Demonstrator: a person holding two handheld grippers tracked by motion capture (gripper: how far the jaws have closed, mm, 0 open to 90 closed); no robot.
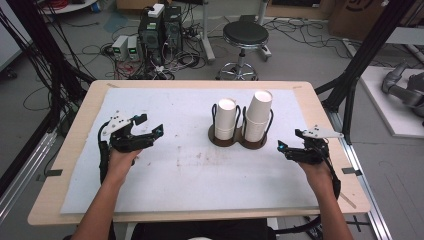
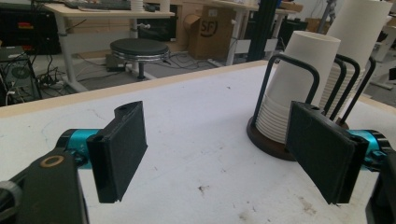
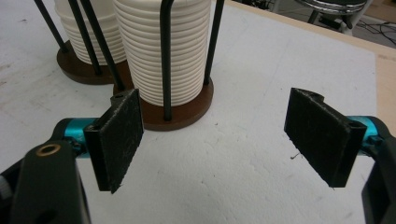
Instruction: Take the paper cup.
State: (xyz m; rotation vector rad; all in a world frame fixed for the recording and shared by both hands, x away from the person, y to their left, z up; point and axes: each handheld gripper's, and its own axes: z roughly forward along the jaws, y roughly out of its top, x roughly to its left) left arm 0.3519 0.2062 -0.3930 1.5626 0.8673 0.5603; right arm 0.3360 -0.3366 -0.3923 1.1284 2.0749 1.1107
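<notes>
The left gripper hovers over the white foam sheet that covers the pale wooden bench, its two black jaws spread wide with nothing between them. In the left gripper view, bare sheet lies just ahead of the jaws, and beyond the right-hand jaw stands the dark brown double-ringed wooden cup holder with black wire hoops, near but apart from the gripper. In its nearer ring sits the shorter stack of white paper cups, upside down; behind it rises the taller stack of white paper cups.

The right gripper is held on the other side of the holder, its jaws likewise parted wide and empty. In the right gripper view, the sheet lies under the jaws, then the holder's round base sits just ahead, slightly toward the left-hand jaw and not touching it. The ribbed rims of the taller stack stand inside the wire hoops there, and the shorter stack is farther off, up and to the left.

Seen from above, the two stacks stand side by side between the two grippers, closer to the right one. Past the bench's far edge are a black round stool and computer cases on the floor.
</notes>
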